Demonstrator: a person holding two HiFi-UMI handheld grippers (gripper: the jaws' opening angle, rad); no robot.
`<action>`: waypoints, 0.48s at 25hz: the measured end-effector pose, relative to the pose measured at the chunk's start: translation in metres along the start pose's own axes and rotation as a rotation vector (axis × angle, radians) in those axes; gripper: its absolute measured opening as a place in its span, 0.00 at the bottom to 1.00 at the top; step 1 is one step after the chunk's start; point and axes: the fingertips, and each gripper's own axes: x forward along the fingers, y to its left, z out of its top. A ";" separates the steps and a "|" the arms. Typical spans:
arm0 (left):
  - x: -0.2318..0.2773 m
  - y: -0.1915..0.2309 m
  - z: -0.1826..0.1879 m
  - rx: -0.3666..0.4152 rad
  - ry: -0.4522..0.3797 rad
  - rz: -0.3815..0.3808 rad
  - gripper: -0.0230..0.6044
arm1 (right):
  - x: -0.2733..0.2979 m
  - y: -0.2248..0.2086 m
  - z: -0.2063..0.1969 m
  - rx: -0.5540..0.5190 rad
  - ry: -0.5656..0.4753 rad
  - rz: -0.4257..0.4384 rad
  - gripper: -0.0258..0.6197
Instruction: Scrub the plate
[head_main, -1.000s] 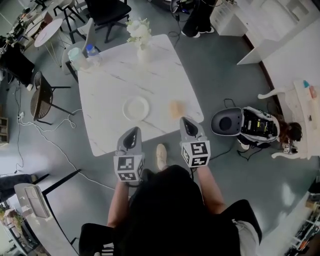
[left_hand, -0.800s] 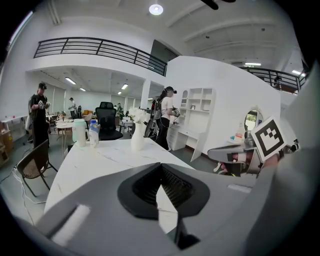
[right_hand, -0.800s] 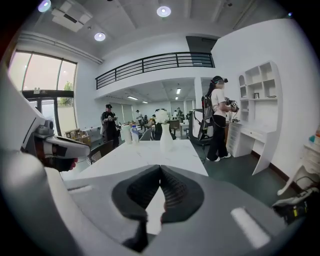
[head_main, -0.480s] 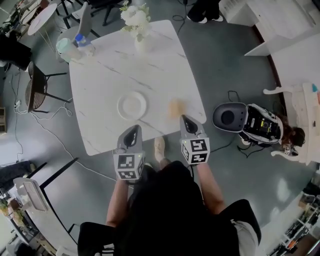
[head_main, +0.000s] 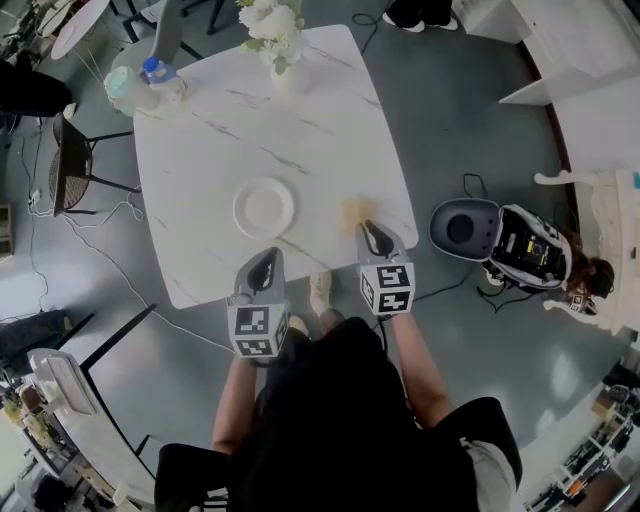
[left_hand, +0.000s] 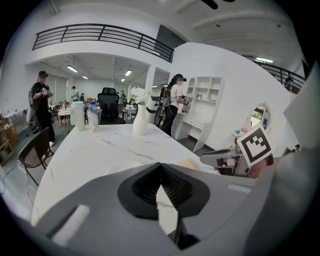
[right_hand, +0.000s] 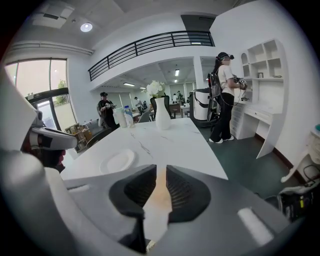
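Note:
A white plate (head_main: 264, 207) lies on the white marble table (head_main: 300, 120), near its front edge. To the plate's right lies a tan sponge (head_main: 352, 213). My right gripper (head_main: 372, 232) reaches over the table edge just short of the sponge. Its jaws are opening, with a narrow gap and nothing between the pads. In the right gripper view the sponge (right_hand: 160, 192) shows through that gap and the plate (right_hand: 117, 161) lies to the left. My left gripper (head_main: 265, 262) hovers off the table's front edge below the plate, shut and empty (left_hand: 160, 167).
A white vase with flowers (head_main: 275, 45), a bottle (head_main: 155, 72) and a cup (head_main: 125, 90) stand at the table's far side. A dark chair (head_main: 70, 165) stands left of the table. A round grey device (head_main: 465, 228) and other gear sit on the floor at the right.
The table has slid nearer in the head view. My right gripper has moved forward, its tip now close to the sponge. The left gripper has kept its place.

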 end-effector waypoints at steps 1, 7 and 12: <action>0.000 0.000 0.000 -0.005 0.001 0.001 0.05 | 0.004 -0.001 -0.001 0.001 0.007 0.001 0.14; 0.002 0.005 0.000 -0.023 0.005 0.013 0.05 | 0.031 -0.008 -0.015 -0.013 0.086 0.009 0.35; 0.001 0.008 -0.004 -0.031 0.008 0.021 0.05 | 0.042 -0.011 -0.028 -0.015 0.139 0.001 0.36</action>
